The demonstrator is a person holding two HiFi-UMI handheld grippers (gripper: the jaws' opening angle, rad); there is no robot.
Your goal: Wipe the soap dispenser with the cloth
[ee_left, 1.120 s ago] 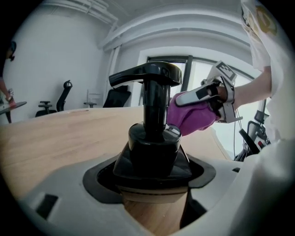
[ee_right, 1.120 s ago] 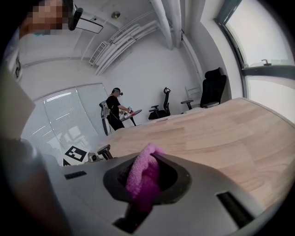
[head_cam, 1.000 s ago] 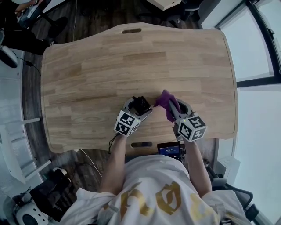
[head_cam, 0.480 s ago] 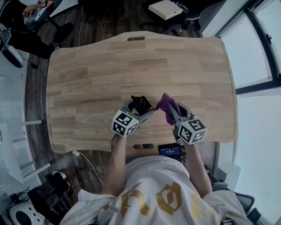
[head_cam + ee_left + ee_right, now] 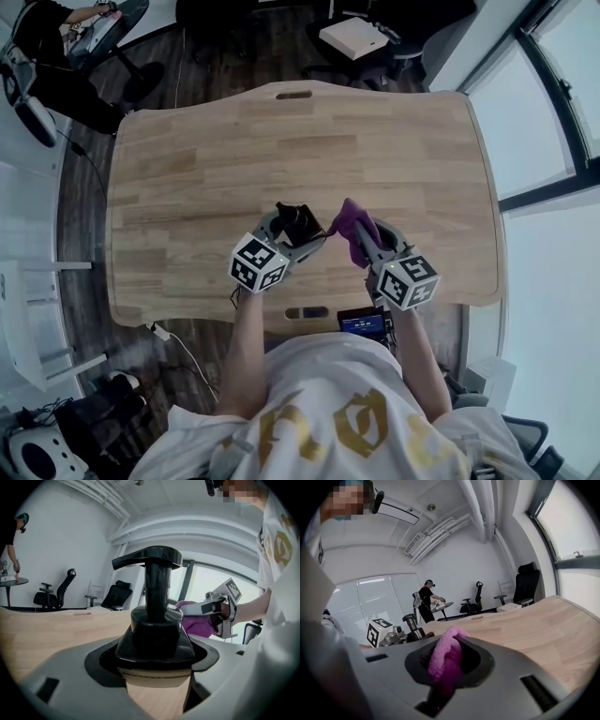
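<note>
Counter [image 5: 206, 169]: wide wooden slab; my work sits at near edge, centre.
My left claw [image 5: 298, 228]: clamped round lower body of soap dispenser [image 5: 154, 630], holding it upright.
My right claw [image 5: 366, 234]: pinched shut on cloth [image 5: 445, 660], just right of dispenser; cannot tell if touching.
Dispenser: black, rigid, glossy. I judge it slick and top-heavy at pump, so best gripped low.
Cloth: purple, soft, limp. Hold by bunched middle, leaving free fold to wipe.
</note>
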